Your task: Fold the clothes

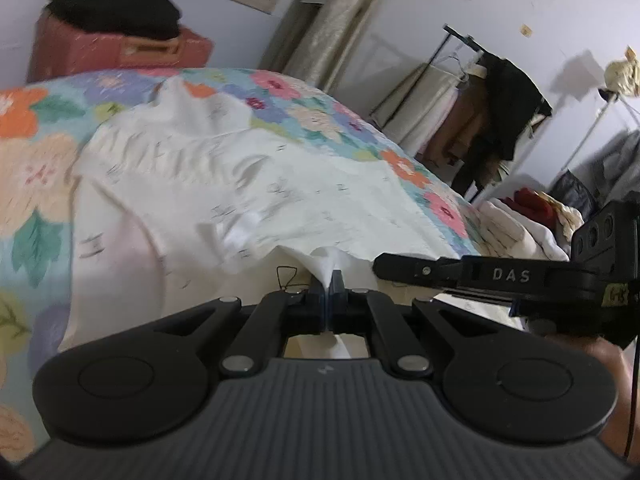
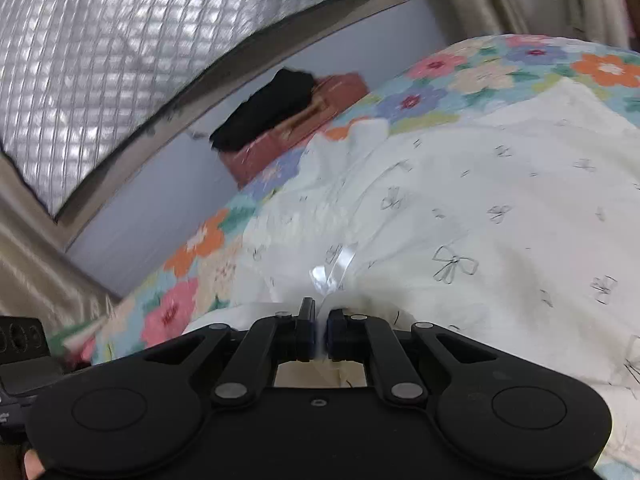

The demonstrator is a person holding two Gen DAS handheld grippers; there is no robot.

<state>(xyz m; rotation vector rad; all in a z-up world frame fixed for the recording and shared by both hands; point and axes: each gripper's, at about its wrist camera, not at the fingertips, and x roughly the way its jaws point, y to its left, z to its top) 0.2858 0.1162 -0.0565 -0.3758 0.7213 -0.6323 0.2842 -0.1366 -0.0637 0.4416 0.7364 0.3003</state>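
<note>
A white garment [image 1: 224, 184] printed with small bow outlines lies spread on a flowered bedspread [image 1: 36, 152]. In the left wrist view my left gripper [image 1: 327, 284] is shut on a pinched fold of the garment's near edge. The right gripper's body [image 1: 496, 276] lies just to the right of it, marked DAS. In the right wrist view my right gripper [image 2: 319, 326] is shut on the white garment [image 2: 480, 216] too, with a shiny satin label [image 2: 328, 272] just ahead of its tips. The cloth stretches away from both grippers over the bed.
A red case [image 1: 120, 50] with a black garment [image 1: 116, 10] on top stands at the bed's far side, under a foil-covered window [image 2: 120, 40]. A clothes rack [image 1: 492, 120] and piles of laundry [image 1: 524, 220] stand right of the bed. Curtains [image 1: 340, 20] hang behind.
</note>
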